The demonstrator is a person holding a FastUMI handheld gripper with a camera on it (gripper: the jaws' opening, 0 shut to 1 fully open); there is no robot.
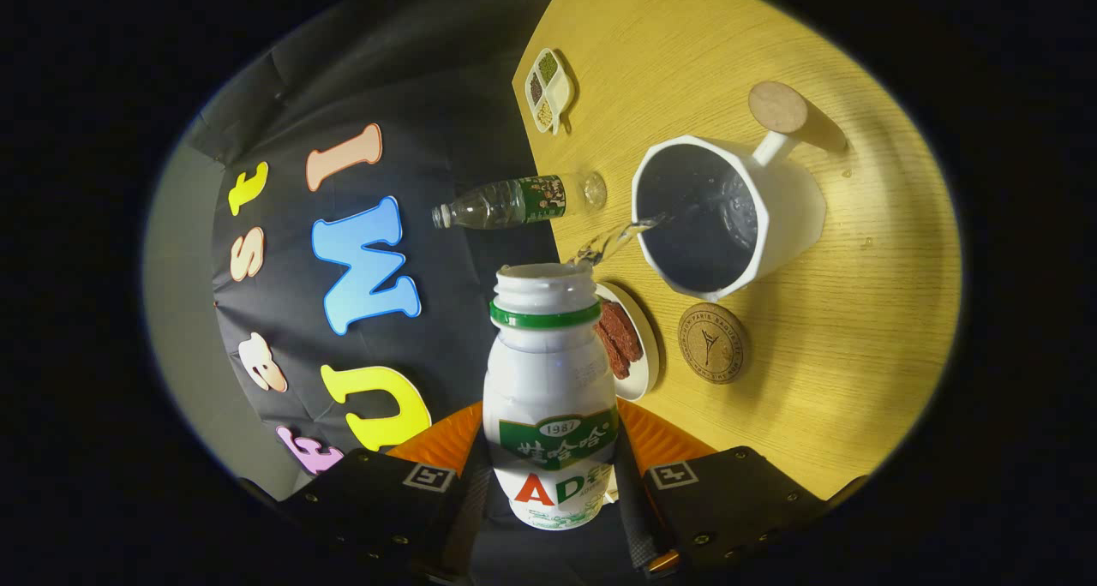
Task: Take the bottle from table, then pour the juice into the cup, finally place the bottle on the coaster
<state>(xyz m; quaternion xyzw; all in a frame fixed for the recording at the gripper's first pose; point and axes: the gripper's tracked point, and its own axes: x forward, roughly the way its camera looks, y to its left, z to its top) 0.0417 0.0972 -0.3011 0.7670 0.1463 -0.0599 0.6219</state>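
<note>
Claw (548, 483) clenched on the white bottle (548, 397), both fingers pressing its sides. Bottle uncapped, tipped toward the white cup (728, 218); clear liquid stream (613, 239) runs from its mouth over the cup rim. Cup sits on the wooden bench (857, 346). Round cork coaster (711, 343) just beside the cup, bare. Plate of reddish snacks (630, 342) at the bench edge behind the bottle. Clear plastic bottle (514, 202) at the same edge; divided dish (548, 89) farther along it.

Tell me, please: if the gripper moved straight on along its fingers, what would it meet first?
The gripper is shut on the white bottle. Straight beyond the bottle's mouth probably lies the clear plastic bottle at the table's edge; depth is unclear.
</note>
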